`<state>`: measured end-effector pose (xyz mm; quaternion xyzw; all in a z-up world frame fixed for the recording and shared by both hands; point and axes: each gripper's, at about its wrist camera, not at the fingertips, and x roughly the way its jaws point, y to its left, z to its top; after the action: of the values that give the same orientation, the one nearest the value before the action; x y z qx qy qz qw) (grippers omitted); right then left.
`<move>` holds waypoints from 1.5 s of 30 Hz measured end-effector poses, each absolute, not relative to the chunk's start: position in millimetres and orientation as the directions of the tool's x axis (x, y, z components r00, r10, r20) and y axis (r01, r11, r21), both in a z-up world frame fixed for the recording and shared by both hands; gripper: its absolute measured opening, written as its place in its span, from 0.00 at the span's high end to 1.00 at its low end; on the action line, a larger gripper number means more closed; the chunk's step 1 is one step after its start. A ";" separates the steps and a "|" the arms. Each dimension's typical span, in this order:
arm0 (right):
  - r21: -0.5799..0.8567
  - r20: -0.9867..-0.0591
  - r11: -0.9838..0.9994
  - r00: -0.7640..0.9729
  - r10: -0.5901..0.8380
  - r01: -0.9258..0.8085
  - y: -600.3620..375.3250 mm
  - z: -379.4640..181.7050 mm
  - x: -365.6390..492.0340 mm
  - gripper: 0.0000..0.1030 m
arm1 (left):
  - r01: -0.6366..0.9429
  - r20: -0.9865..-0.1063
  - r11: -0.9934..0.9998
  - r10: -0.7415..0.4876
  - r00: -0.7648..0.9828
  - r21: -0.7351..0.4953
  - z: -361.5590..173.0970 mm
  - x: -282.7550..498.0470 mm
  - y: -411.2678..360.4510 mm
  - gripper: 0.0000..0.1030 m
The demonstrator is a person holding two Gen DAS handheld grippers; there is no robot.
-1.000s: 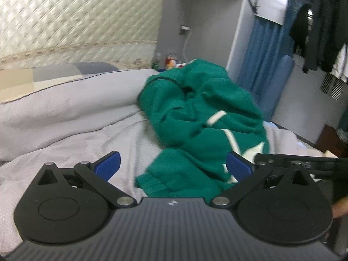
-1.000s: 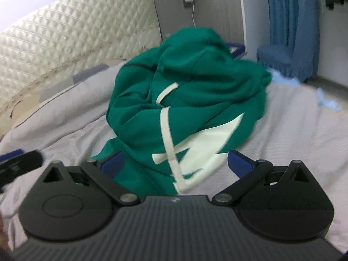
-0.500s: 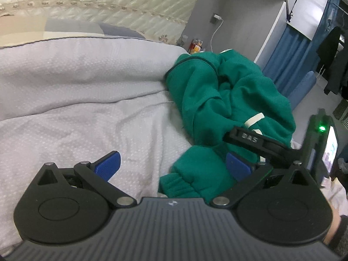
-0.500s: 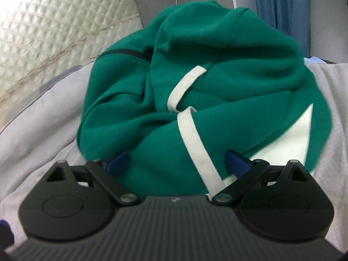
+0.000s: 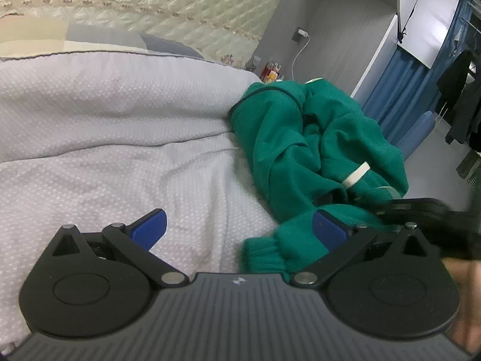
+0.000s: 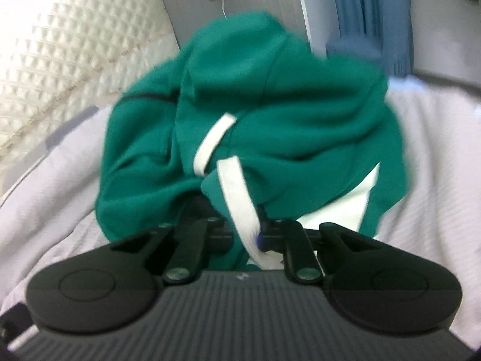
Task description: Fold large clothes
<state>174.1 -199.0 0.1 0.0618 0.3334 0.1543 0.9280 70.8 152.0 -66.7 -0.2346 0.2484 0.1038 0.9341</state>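
On bed [image 5: 105,138], R hand-held gripper [image 6: 255,237] just clamped green hoodie [image 6: 300,114].

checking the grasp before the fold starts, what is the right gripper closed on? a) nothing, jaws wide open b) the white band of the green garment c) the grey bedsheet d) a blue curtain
b: in the right wrist view the right gripper has just closed its jaws, and the white band of the crumpled green garment runs down between them.
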 end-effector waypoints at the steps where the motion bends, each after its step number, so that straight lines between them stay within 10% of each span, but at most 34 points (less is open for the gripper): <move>1: 0.200 -0.587 0.945 0.741 0.326 -0.258 -207.2 9.8 166.9 0.88 | -0.309 -0.509 0.868 0.077 0.857 -0.389 -65.4 69.4 151.4 0.00; 23: 0.197 -0.318 0.970 0.945 -0.073 0.141 -507.4 133.2 64.9 0.88 | -0.187 -0.470 0.944 0.039 0.882 -0.272 -30.4 20.7 76.4 0.00; 32: 0.352 -0.604 0.822 0.779 -0.165 0.447 -590.0 35.0 67.6 0.86 | -0.099 -0.492 0.964 -0.036 0.870 -0.245 -30.6 20.5 27.1 0.00; 38: 0.433 -0.611 0.769 0.780 -0.133 0.470 -572.4 42.6 52.2 0.56 | -0.049 -0.493 0.949 -0.118 0.862 -0.312 -26.7 34.7 5.6 0.00; 45: 0.491 -0.501 0.765 0.853 -0.144 0.418 -531.3 66.1 19.2 0.46 | 0.093 -0.446 0.909 -0.285 0.848 -0.405 -7.9 67.8 -30.9 0.00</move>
<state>19.2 -531.3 66.1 0.3064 0.2230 -0.1540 0.9125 67.8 -30.9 -7.9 -0.1876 0.2565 -0.1004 0.9429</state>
